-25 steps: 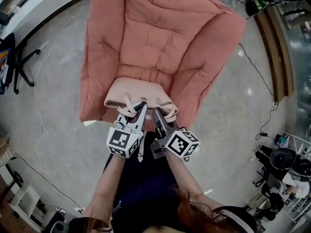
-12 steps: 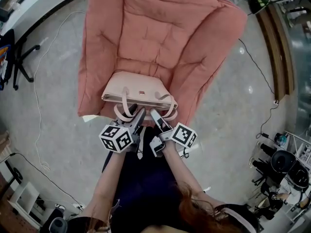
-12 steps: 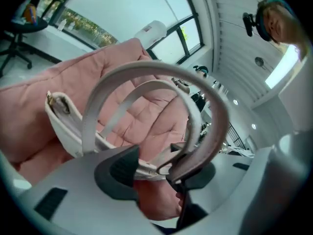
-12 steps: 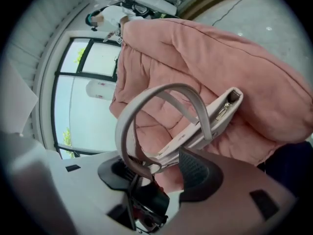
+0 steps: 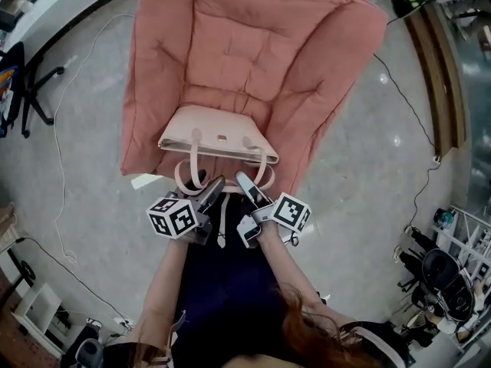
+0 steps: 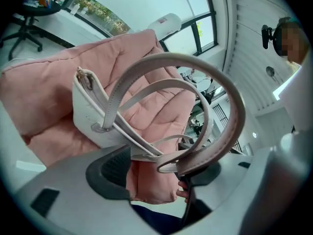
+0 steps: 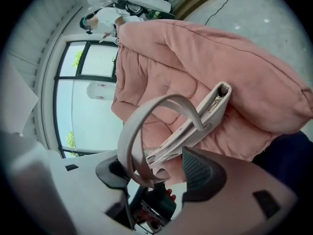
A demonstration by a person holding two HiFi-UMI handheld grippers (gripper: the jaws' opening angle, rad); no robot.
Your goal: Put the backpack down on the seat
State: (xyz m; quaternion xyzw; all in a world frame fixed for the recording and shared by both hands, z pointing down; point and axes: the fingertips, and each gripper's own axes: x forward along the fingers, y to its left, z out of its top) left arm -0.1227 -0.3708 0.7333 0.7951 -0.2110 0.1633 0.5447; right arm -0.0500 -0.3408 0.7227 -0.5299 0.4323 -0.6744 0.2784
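The left claw (image 6: 164,174) has just been opening, and its jaws now stand wide apart. A looped handle (image 6: 234,112) of the pale backpack (image 6: 89,115) passes between them. It seems to rest against the right-hand dark pad (image 6: 215,169), though that contact is hard to make out. The backpack stands on the pink seat (image 6: 44,80) near its front edge, zip edge upward. Tall windows (image 6: 195,31) rise behind.

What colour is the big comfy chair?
The chair is salmon pink all over. The head view shows it best.
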